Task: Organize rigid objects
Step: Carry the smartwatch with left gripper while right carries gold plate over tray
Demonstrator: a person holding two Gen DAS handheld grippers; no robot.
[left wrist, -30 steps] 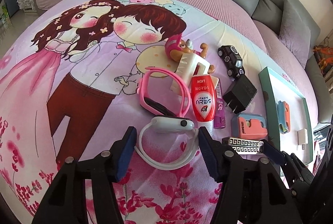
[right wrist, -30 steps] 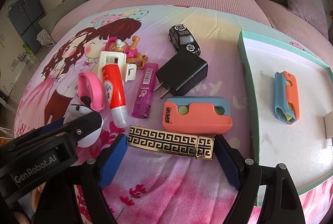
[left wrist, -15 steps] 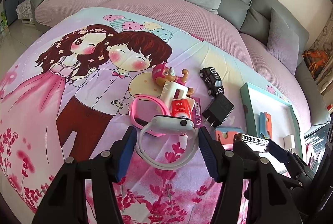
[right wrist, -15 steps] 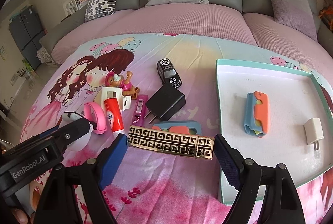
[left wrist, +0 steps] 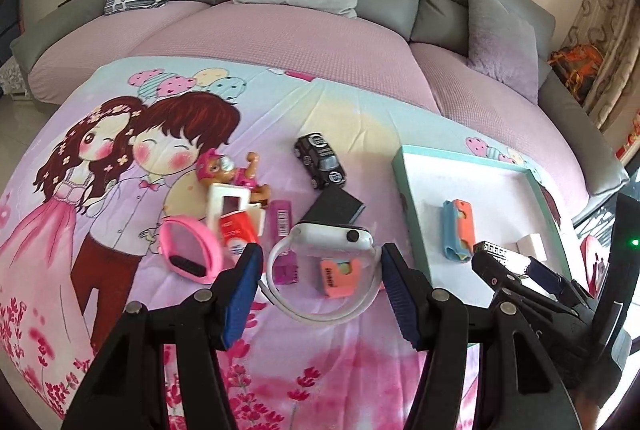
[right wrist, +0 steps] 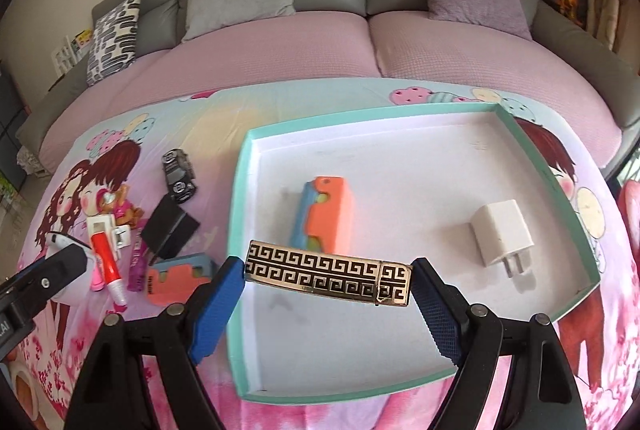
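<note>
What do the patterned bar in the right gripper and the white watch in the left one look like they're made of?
Patterned bar: looks like polished gold-toned metal with a black key pattern; it glints. White watch: glossy plastic-looking body, and a band that curves like soft rubber or silicone, though that's uncertain.

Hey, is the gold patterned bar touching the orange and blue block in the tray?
Apart. The right wrist view shows the gold patterned bar clamped in the right hand-held gripper, raised over the tray, casting a shadow below; the orange and blue block lies on the tray floor.
</note>
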